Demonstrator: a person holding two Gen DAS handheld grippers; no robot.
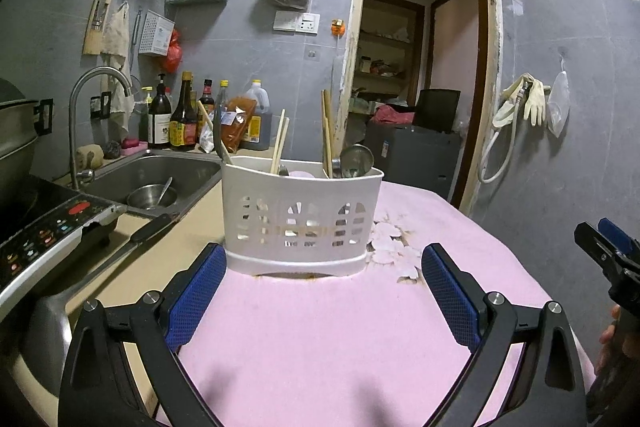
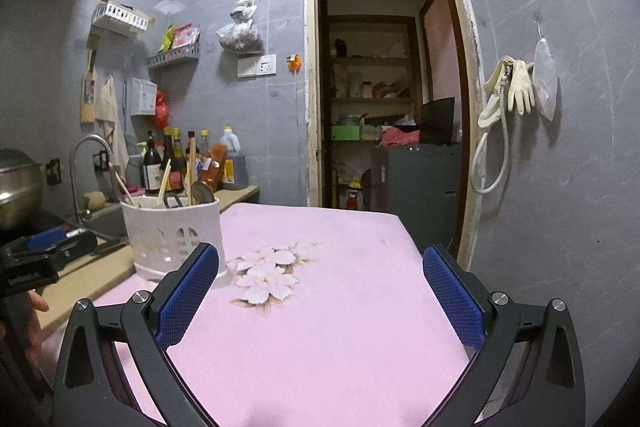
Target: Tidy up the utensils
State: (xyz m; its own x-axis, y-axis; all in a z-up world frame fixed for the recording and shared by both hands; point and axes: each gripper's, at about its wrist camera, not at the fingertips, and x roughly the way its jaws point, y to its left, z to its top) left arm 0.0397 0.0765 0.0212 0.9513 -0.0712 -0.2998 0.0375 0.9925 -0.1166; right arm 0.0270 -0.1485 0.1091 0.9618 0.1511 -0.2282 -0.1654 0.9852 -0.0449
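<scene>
A white slotted utensil holder (image 1: 300,217) stands on the pink flowered cloth (image 1: 320,327). It holds wooden chopsticks (image 1: 279,141), more chopsticks (image 1: 327,135) and a metal ladle (image 1: 356,159). My left gripper (image 1: 322,259) is open and empty, just in front of the holder. My right gripper (image 2: 320,263) is open and empty over the cloth (image 2: 340,307), with the holder (image 2: 174,237) to its left. The right gripper also shows at the right edge of the left wrist view (image 1: 608,251). The left gripper also shows at the left edge of the right wrist view (image 2: 48,247).
A sink (image 1: 160,171) with a steel bowl (image 1: 152,195) and a tap (image 1: 86,107) lies left. A long ladle (image 1: 120,259) lies on the counter by an induction cooker (image 1: 44,227). Sauce bottles (image 1: 184,119) stand behind the sink. A doorway (image 1: 420,67) is behind the table.
</scene>
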